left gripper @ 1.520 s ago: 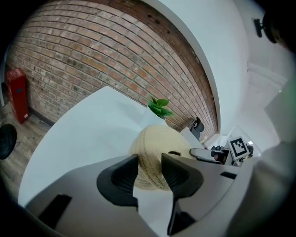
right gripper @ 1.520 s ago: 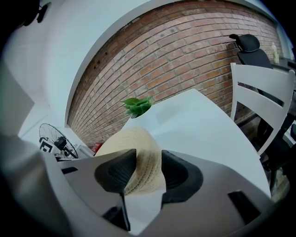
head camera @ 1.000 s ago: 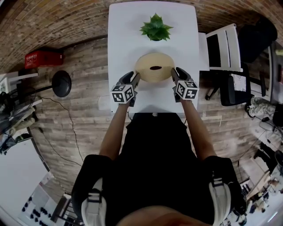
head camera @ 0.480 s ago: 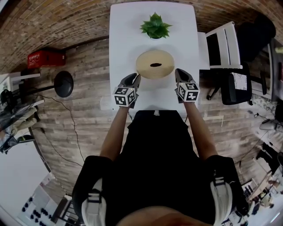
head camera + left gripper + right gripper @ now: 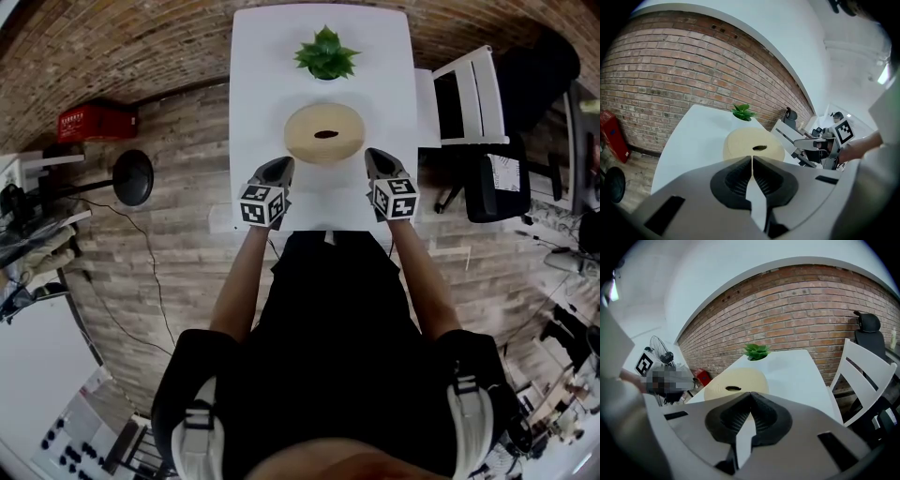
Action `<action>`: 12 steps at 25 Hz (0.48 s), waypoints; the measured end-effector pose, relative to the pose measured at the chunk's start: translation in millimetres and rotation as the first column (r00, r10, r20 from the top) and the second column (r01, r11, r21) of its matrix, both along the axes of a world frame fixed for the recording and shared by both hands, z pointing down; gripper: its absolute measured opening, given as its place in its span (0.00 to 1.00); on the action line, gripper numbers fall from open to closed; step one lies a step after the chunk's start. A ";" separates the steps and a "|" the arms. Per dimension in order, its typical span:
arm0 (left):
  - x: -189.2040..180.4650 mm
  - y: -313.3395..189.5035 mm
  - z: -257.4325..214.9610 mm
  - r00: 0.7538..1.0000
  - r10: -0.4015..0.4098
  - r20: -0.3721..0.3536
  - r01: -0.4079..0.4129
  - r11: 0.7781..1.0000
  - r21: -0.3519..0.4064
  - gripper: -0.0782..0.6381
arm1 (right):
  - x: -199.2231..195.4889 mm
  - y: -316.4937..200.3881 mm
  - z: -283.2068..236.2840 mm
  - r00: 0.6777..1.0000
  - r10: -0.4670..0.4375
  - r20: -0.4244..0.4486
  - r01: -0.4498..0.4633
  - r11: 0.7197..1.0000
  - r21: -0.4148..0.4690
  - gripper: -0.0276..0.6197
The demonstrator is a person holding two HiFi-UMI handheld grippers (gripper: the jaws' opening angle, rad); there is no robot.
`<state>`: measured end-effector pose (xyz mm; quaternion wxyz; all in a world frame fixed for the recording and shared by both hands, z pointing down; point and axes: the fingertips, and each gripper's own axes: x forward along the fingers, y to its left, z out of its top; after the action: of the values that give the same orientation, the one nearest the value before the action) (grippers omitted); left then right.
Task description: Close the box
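The round woven box point(image 5: 323, 150) sits on the white table point(image 5: 258, 94), midway between its left and right edges and somewhat toward the far edge. Its lid lies flat and level on the body, with the dark slot point(image 5: 325, 134) in its top facing up. No gap shows around the rim in any view, so the box looks already closed. What it contains cannot be told, because the lid covers everything.

The left gripper point(image 5: 752, 157) and the right gripper point(image 5: 751, 393) hang over the near part of the table, one on each side of the box and both clear of it. Both point slightly down toward it from the near edge. The left jaws have just been closing and now meet pad to pad with nothing between them. The right jaws are likewise clenched on nothing. This matched, drawn-back pose suggests the lid has been set down from both sides and let go, and that the tools are now at rest rather than reaching.

A potted plant point(image 5: 325, 53) stands at the middle of the far edge, just beyond the box and not touching it. Only its green leaves show above the pot. It is well out of the grippers' way.
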<state>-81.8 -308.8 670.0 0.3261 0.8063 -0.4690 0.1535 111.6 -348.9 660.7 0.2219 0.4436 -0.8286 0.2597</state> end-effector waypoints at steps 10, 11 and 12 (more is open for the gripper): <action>21.7 15.5 -13.9 0.999 -0.022 -0.039 0.022 1.000 0.010 0.14 | -0.1 20.5 -11.2 0.996 -0.087 0.020 0.087 0.996 0.001 0.04; 23.7 17.4 -15.2 0.999 -0.026 -0.040 0.026 1.000 0.011 0.14 | 0.6 21.5 -12.4 0.995 -0.095 0.022 0.095 0.996 0.002 0.04; 25.6 18.9 -16.5 0.999 -0.030 -0.040 0.030 0.999 0.012 0.14 | 1.1 22.1 -13.7 0.994 -0.102 0.025 0.102 0.995 0.004 0.04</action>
<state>-56.2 -289.9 653.6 0.3324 0.8041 -0.4755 0.1294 112.8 -326.8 647.0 0.2239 0.3976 -0.8533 0.2524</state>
